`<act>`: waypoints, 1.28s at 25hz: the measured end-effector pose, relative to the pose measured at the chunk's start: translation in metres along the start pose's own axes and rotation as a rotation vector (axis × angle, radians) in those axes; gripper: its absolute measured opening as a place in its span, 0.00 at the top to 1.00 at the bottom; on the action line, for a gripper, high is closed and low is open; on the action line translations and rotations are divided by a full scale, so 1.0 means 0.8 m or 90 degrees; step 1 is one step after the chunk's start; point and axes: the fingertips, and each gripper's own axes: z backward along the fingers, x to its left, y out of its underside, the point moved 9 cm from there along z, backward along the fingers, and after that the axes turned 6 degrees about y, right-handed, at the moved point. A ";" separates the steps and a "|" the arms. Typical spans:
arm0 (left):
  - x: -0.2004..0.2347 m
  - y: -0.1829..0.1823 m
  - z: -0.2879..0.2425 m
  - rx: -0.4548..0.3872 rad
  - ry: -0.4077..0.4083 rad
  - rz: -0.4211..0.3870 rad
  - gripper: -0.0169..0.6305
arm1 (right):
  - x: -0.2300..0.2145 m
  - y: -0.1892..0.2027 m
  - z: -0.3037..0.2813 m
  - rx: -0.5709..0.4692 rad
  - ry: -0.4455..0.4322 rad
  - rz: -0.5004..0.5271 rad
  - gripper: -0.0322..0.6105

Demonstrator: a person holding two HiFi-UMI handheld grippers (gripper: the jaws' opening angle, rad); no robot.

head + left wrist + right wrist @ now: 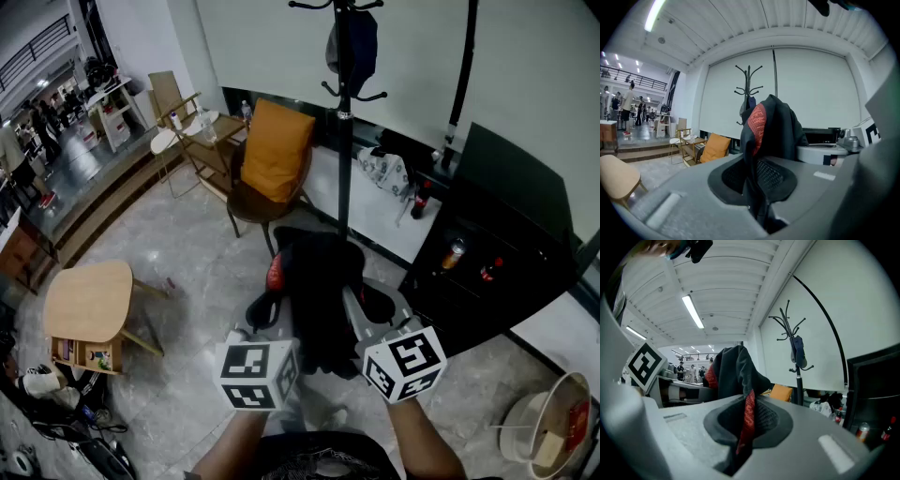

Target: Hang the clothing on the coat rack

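Head view: black garment [314, 300] near coat rack [344, 141]

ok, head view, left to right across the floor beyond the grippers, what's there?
Small wooden table → orange cushion → coat rack → white bag → black cabinet

L gripper [757, 180]: jaws nearly together, pads pinching a fold of the dark garment [314, 281]; tipped slightly down. R gripper [746, 425]: jaws closed on the same garment at a red strip; held approx. level. Both side by side, close together, ahead of the torso, aimed far. L forearm [234, 448] and R forearm [422, 445] enter from the near edge.
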 end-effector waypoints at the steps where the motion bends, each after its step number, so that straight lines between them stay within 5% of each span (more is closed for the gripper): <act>1: 0.000 -0.002 -0.003 0.000 0.002 0.000 0.93 | -0.002 0.000 -0.002 0.001 0.000 -0.001 0.91; 32: 0.060 -0.050 -0.152 0.008 0.063 -0.007 0.93 | -0.070 -0.031 -0.125 -0.009 0.043 -0.003 0.91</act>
